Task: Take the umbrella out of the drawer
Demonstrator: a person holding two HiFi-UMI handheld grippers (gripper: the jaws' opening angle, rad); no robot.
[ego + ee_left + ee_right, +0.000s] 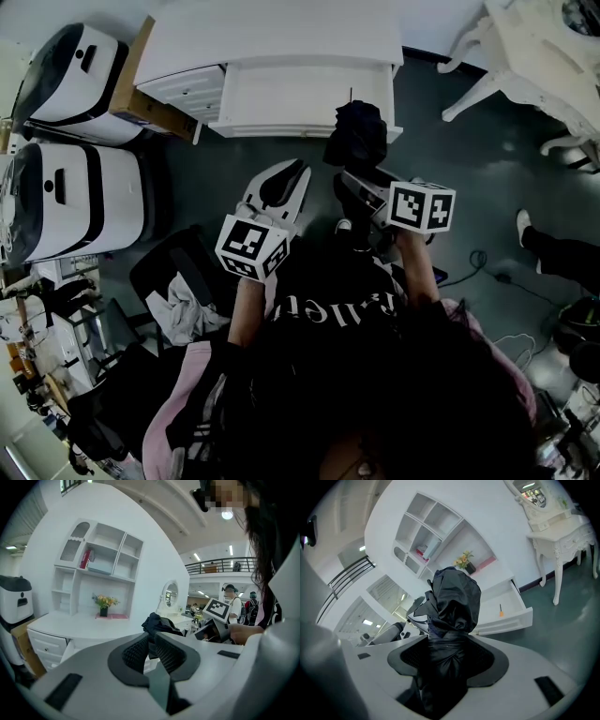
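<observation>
- Grip: our right claw [446, 665] clamps the black folded fabric umbrella [454, 597], now out of the open white drawer [508, 616].
- Our left claw [151, 649] sits nearly together, empty.
- We judge the slack cloth may slip loose.

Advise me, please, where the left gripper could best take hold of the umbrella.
Probably the bunched canopy end of the umbrella beyond the right gripper, coming in from the side where the left gripper is: that end is free, the narrower part is clamped.
</observation>
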